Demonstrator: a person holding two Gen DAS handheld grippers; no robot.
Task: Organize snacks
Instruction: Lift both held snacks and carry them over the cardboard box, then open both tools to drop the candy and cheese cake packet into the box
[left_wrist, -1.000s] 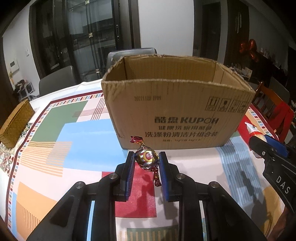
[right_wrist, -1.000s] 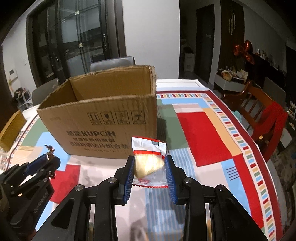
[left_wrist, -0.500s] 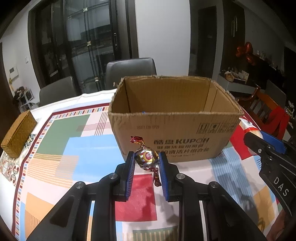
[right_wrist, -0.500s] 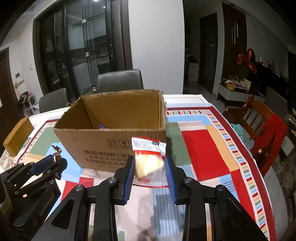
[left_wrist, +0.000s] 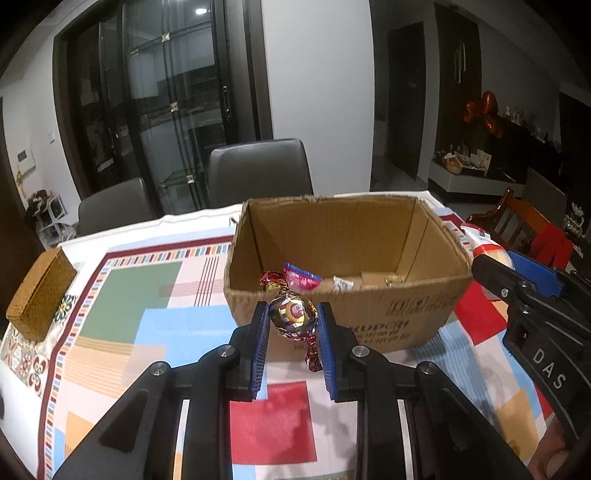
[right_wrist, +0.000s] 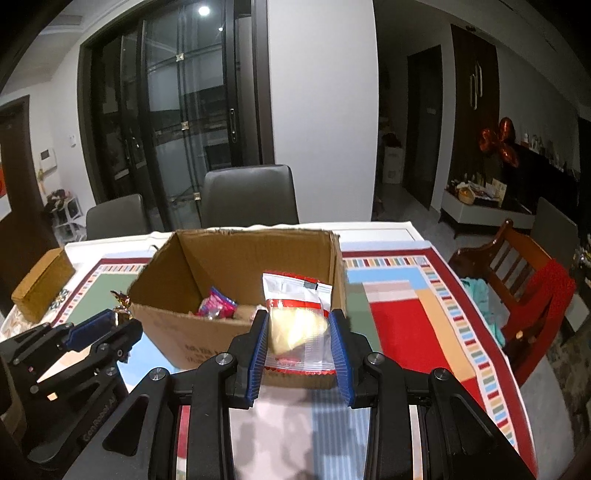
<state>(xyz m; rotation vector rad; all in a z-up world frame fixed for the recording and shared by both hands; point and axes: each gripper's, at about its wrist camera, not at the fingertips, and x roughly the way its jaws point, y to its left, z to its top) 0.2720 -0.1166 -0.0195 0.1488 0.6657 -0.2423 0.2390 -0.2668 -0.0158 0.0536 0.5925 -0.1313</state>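
Candy (left_wrist: 293, 320) pinched in left gripper (left_wrist: 291, 332), pastry packet (right_wrist: 295, 325) clamped in right gripper (right_wrist: 298, 334) — both held short of box (left_wrist: 332, 314) and about level with its near rim. Carrying step, judging by that. Next: forward over the rim, then jaws apart above the wrappers (left_wrist: 301, 277) on the floor — no snagging on cardboard.

A table (left_wrist: 122, 295) under a patchwork cloth of green, blue, red and tan blocks with a striped border carries an open cardboard box (left_wrist: 369, 317) near its middle. A woven box (left_wrist: 40, 295) sits at the far left edge, well apart from the cardboard one.
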